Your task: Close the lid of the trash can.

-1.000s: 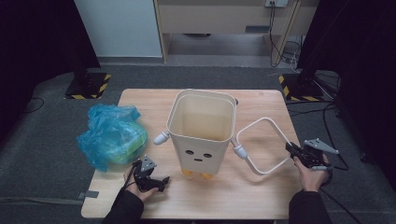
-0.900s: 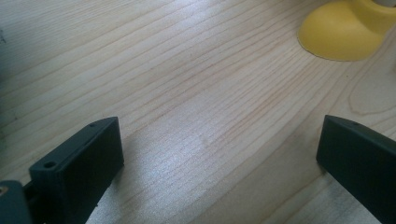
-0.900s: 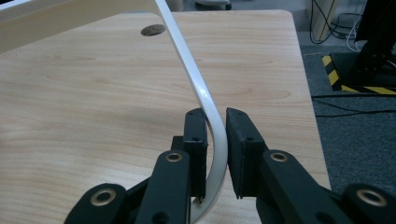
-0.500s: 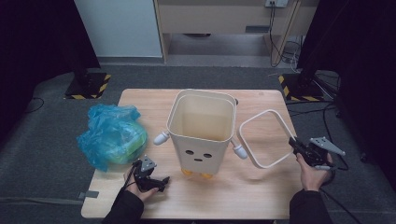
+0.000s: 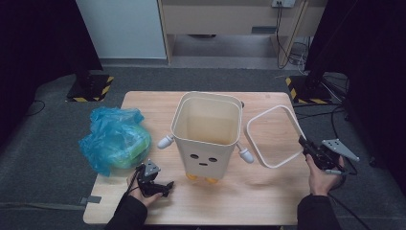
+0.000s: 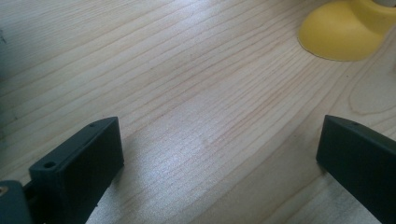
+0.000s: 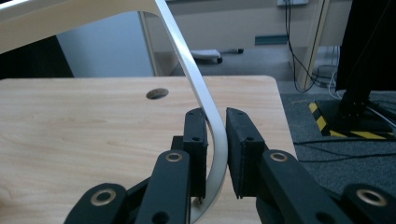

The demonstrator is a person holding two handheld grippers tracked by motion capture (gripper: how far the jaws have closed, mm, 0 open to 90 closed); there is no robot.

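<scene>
1. The high view takes in the whole wooden table (image 5: 268, 201): a cream bin (image 5: 207, 136) with a drawn face, stubby white arms and yellow feet stands mid-table, its inside showing bare cream walls.
2. The right gripper (image 5: 306, 145) is clenched on a thin white ring frame (image 5: 271, 135) (a rounded square, open in the middle), held tilted up off the table just right of the bin.
3. The right gripper view shows the grip close: a flat, smooth white band (image 7: 211, 126) curves between the two black pads.
4. The left gripper (image 5: 155, 184) rests low near the front edge; its view shows jaws wide apart over pale wood grain (image 6: 196, 107) and one yellow foot (image 6: 343, 32).
5. A crumpled blue plastic bag (image 5: 112, 139) with something green inside lies at the left.
</scene>
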